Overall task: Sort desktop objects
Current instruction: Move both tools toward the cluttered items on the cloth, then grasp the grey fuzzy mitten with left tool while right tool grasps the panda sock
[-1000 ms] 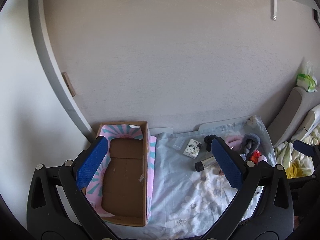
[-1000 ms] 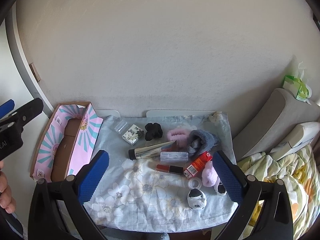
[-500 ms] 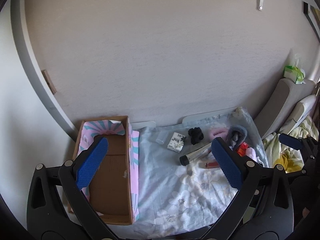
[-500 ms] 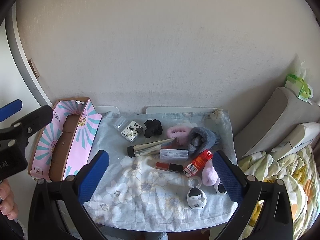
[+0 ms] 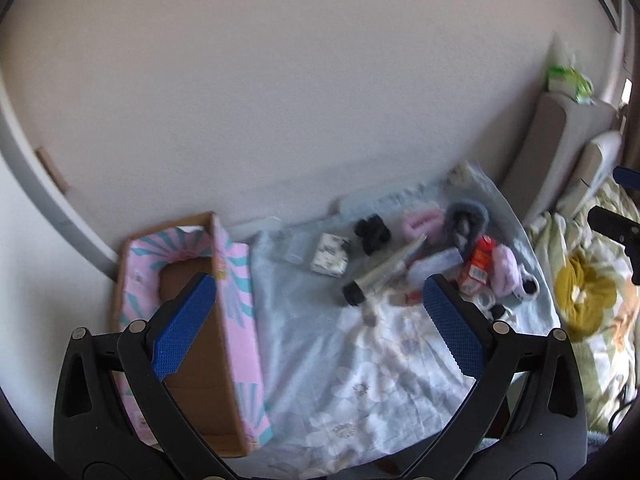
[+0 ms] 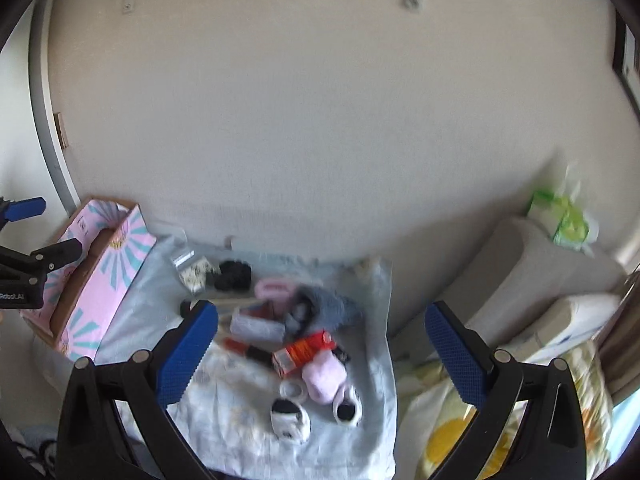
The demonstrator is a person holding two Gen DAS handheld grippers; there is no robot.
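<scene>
A: While hovering above the near edge of the table (image 5: 360,380), grasping anything yet?

B: No. Left tongs (image 5: 318,284) released, spread wide, empty, aimed at the gap between the cardboard box (image 5: 240,320) and the clutter. Right tongs (image 6: 320,308) released too, empty, looking down on the heap.

A: And inside the box, at the table's left edge?

B: Bare brown floor and pink lining, as far as can be seen. Judging by that, barely begun, if begun at all.

A: So what is left to sort?

B: Everything, it seems, and all of it on the right half of the table. Toward the back edge: small patterned packet (image 5: 330,258), black hair clip (image 5: 372,234), pink scrunchie (image 5: 422,220), grey fuzzy sock (image 5: 466,216). In the middle: silver tube (image 5: 380,276), lying flat, touching a pale bottle (image 6: 256,328). Nearer the front right corner: red carton (image 6: 306,350), pink pompom (image 6: 324,376), tape roll (image 6: 292,390), black-and-white socks (image 6: 290,424).

A: Easiest first pick?

B: Probably the packet or the tube: nearest the box, apart from the tangle. Blurred here, so hard to say more.
</scene>
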